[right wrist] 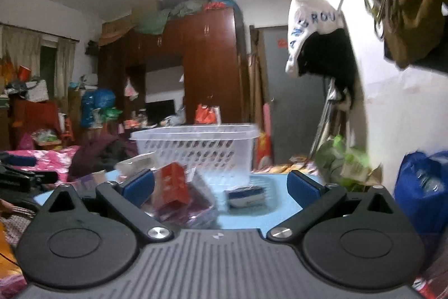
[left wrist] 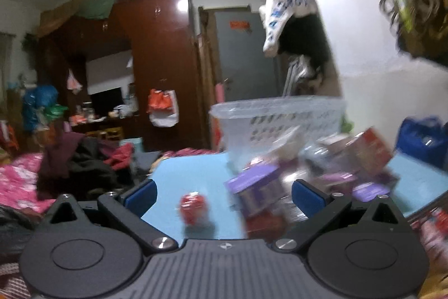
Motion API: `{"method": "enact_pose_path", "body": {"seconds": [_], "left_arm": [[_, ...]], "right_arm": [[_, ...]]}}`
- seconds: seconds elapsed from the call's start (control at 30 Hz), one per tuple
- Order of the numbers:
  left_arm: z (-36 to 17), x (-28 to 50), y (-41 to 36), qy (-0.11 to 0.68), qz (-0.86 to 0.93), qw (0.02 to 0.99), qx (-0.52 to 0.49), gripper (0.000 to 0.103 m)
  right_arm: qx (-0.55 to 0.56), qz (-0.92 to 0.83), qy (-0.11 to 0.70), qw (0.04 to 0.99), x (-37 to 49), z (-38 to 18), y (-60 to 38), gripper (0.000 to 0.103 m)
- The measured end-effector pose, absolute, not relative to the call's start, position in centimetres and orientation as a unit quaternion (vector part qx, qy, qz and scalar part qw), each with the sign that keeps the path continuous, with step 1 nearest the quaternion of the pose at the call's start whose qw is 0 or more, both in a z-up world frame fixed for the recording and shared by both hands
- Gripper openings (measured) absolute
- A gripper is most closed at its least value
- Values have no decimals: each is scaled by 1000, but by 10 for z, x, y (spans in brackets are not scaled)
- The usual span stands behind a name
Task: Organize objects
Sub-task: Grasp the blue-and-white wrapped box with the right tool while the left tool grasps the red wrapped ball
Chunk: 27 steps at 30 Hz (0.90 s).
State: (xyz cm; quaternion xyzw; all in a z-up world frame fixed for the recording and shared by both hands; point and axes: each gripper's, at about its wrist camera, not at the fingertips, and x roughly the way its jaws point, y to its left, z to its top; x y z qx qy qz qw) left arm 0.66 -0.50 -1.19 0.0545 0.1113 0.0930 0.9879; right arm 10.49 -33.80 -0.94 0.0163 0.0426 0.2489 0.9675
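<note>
A clear plastic basket (left wrist: 280, 116) stands at the back of a light blue table (left wrist: 190, 175); it also shows in the right wrist view (right wrist: 196, 147). In front of it lies a blurred heap of boxes, among them a purple box (left wrist: 254, 181) and a red box (left wrist: 372, 147). A small red round object (left wrist: 193, 208) sits alone on the table. My left gripper (left wrist: 224, 195) is open and empty just above the table, the red object between its fingers' line. My right gripper (right wrist: 221, 187) is open and empty, facing a red box (right wrist: 172, 184) and a small blue-and-white packet (right wrist: 246, 196).
A blue bag (right wrist: 422, 187) stands at the right by the white wall. Green packaging (right wrist: 347, 159) lies behind the table at the right. A bed with pink bedding and dark clothes (left wrist: 70, 167) is to the left. Bags hang from the wall above right.
</note>
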Motion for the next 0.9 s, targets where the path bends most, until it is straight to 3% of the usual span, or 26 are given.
{"method": "enact_pose_path", "body": {"seconds": [0.33,0.9], "left_arm": [[-27,35,45,130,86,988,-3,103],[-29,43,55,138,79,987,-16,103]], "right_arm": [[43,238,164,956,170,-29,-335,103],[53,250,184,949,195,-27,-352,103]]}}
